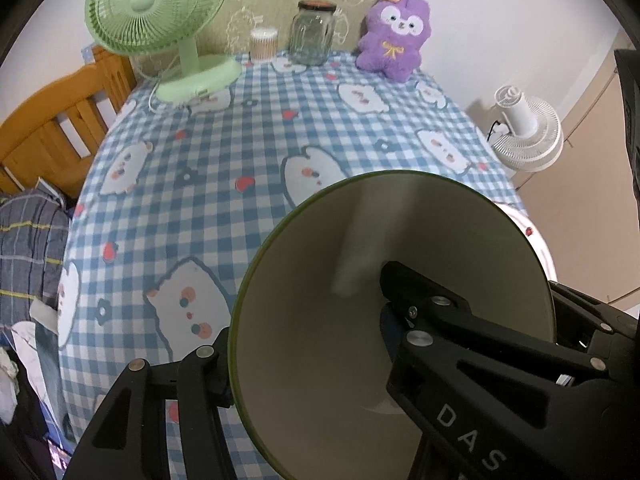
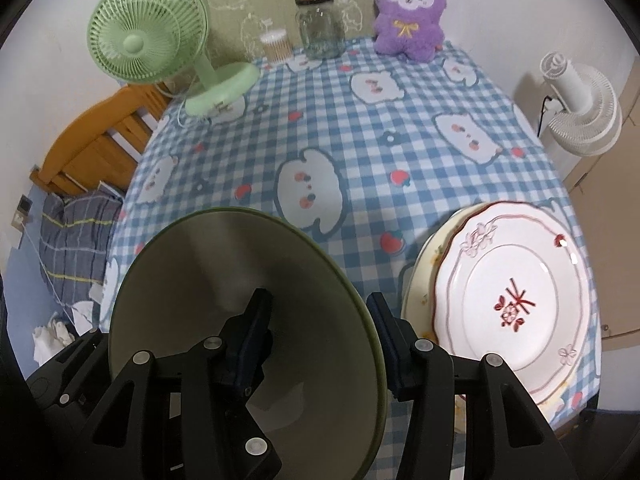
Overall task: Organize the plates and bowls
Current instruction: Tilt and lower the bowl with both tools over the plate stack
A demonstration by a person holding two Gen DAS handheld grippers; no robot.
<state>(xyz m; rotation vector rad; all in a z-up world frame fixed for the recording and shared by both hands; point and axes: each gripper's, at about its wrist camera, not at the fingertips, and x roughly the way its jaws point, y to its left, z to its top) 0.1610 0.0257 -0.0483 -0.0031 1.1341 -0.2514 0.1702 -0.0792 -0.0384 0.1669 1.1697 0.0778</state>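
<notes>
**A:** So where was the green bowl [image 1: 360, 320] at that point? Looked ceramic to me, so stiff, glazed, slick, chips easy.

**B:** Off the table [image 1: 240, 140], near its front edge. Left gripper [image 1: 304, 344] pinched one side of the rim, one jaw inside, one outside. Right gripper [image 2: 320, 344] did the same on the opposite side. Rim's the only real handhold, I'd say. The plate stack [image 2: 508, 296] sat by the front right corner; I'd keep the bowl level and clear of it.
</notes>
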